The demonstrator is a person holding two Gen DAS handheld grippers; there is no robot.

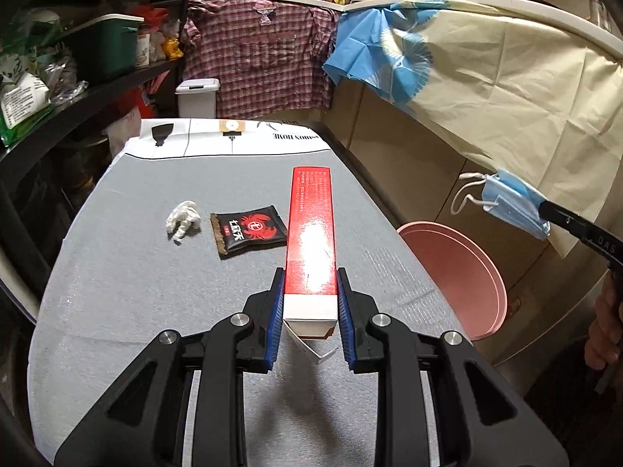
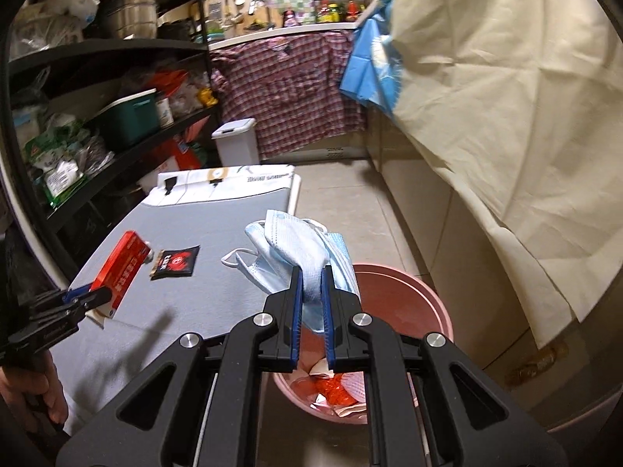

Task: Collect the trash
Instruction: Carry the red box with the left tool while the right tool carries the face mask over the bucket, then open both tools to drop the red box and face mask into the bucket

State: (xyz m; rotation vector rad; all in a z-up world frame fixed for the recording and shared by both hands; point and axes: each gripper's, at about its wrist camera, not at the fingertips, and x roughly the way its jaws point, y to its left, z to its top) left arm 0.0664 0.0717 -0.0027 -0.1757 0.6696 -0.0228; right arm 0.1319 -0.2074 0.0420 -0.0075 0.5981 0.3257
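Note:
My left gripper [image 1: 310, 272] is shut on a long red box [image 1: 311, 233] and holds it above the grey table [image 1: 155, 303]; the same box [image 2: 120, 268] and gripper [image 2: 97, 294] show at the left of the right wrist view. On the table lie a crumpled white tissue [image 1: 183, 220] and a black snack packet [image 1: 249, 230] [image 2: 175, 262]. My right gripper [image 2: 312, 268] is shut on a light blue face mask [image 2: 296, 257] above the rim of the pink bucket [image 2: 428, 299]. The mask [image 1: 514, 204] hangs from that gripper [image 1: 545, 210] over the pink bucket [image 1: 459, 276].
The bucket holds red and white scraps [image 2: 335, 393]. A white lidded bin [image 1: 196, 97] stands beyond the table's far end. Black shelves [image 1: 78, 97] with bags line the left. A cream and blue cloth [image 1: 486, 78] drapes the counter on the right. A checked shirt [image 1: 257, 54] hangs behind.

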